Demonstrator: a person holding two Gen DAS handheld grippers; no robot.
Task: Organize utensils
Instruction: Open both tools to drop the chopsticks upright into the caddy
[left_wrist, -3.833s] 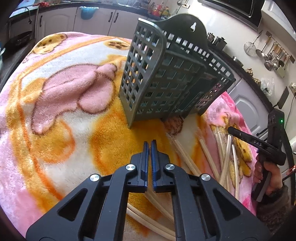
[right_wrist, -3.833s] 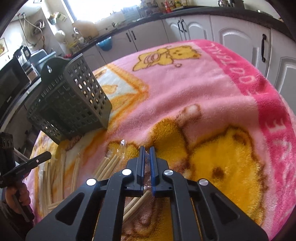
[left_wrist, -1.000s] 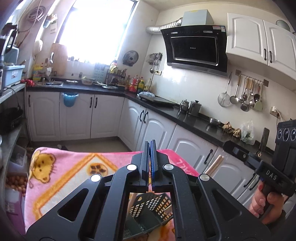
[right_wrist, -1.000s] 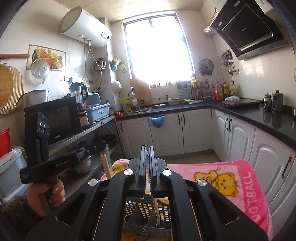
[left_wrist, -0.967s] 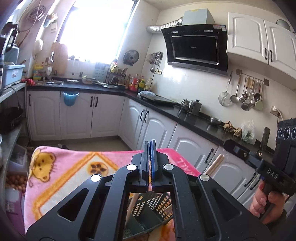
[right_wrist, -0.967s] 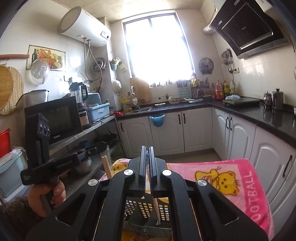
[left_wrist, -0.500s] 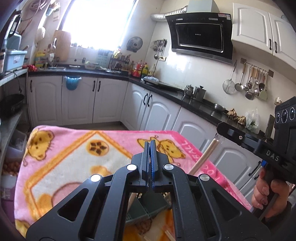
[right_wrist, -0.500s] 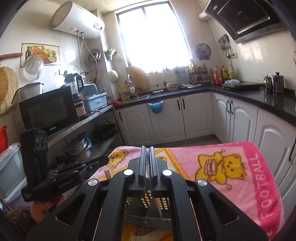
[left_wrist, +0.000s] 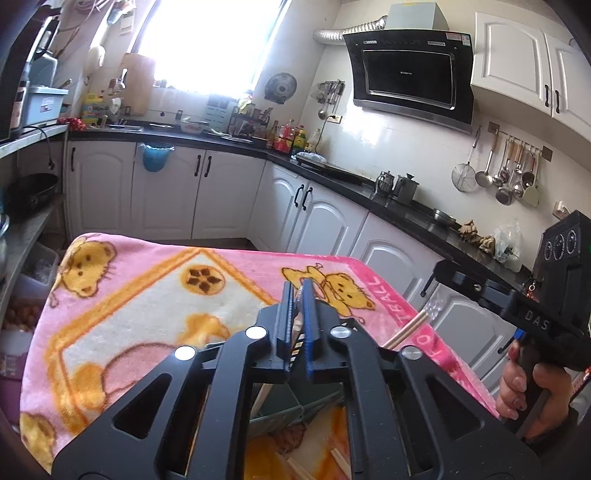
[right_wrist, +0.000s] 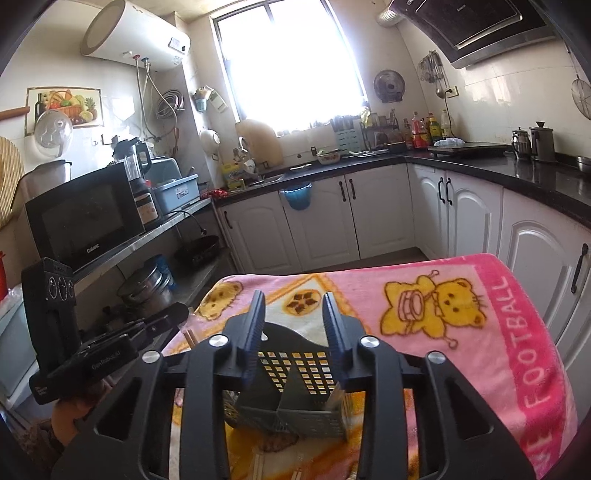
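A dark grey slotted utensil holder (right_wrist: 295, 391) stands on the pink blanket, just below my right gripper (right_wrist: 295, 325), which is open and empty above it. A pale chopstick stands in its right compartment (right_wrist: 334, 397). My left gripper (left_wrist: 297, 325) is nearly shut on a pair of chopsticks (left_wrist: 295, 328) above the holder (left_wrist: 291, 410). In the left wrist view the right gripper (left_wrist: 439, 271) shows with chopsticks (left_wrist: 406, 330) just below its tip. In the right wrist view the left gripper (right_wrist: 173, 317) shows with chopstick ends (right_wrist: 190, 338).
The pink cartoon blanket (left_wrist: 147, 295) covers the table. More chopsticks lie on it near the front (left_wrist: 336, 463). White cabinets and black counters (right_wrist: 480, 173) ring the room. A microwave (right_wrist: 81, 214) sits on a shelf at left.
My right gripper has opened; the chopstick it held now stands in the holder. Both grippers have tilted down a little toward the table. My left jaws have parted slightly around the chopsticks.
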